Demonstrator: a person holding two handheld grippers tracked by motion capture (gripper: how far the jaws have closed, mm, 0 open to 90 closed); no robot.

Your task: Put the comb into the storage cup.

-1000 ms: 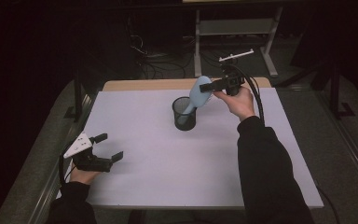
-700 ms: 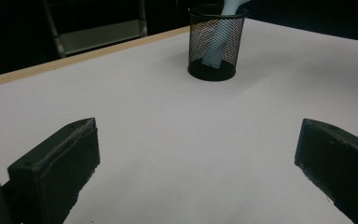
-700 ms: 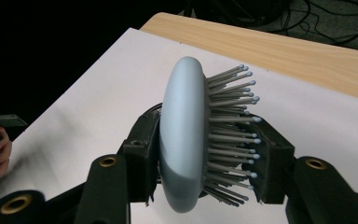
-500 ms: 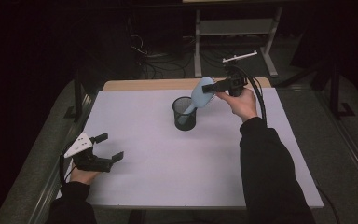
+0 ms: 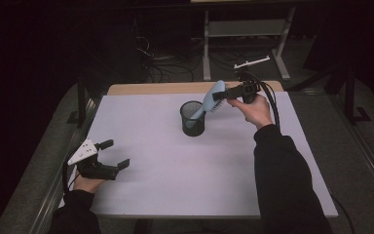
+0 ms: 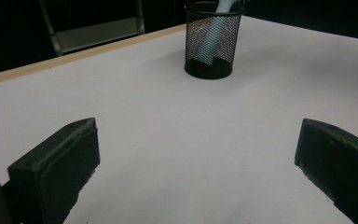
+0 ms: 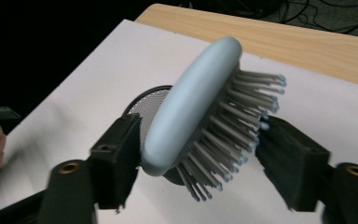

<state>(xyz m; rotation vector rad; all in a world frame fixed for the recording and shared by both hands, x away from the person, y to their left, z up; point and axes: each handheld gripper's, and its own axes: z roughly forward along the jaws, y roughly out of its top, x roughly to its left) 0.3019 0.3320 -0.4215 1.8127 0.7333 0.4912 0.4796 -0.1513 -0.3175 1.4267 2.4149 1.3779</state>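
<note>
Two tongs are at work on the white tabletop (image 5: 175, 180), and I describe them from the near edge outward. Nearest me, the left tongs (image 5: 114, 155) rest low at the near left corner, held by the left hand (image 5: 85, 183); their jaws stand wide apart with nothing between them, as the left gripper view confirms, where bare tabletop lies between the two black pads. Farther out, just beyond the middle of the tabletop, stands the black mesh cup (image 5: 193, 118), upright. I see the pale blue hairbrush (image 5: 209, 100) tilted, its handle end down inside the cup and its head leaning up and to the right, above the rim. The right tongs (image 5: 217, 96) are closed on that head: in the right gripper view one jaw presses the smooth back of the brush (image 7: 186, 112) and the other meets the bristle tips. The right hand (image 5: 251, 108) holds these tongs just to the right of the cup, above the far part of the tabletop. Beyond the white sheet a strip of bare wood (image 5: 175, 88) shows along the far edge.
</note>
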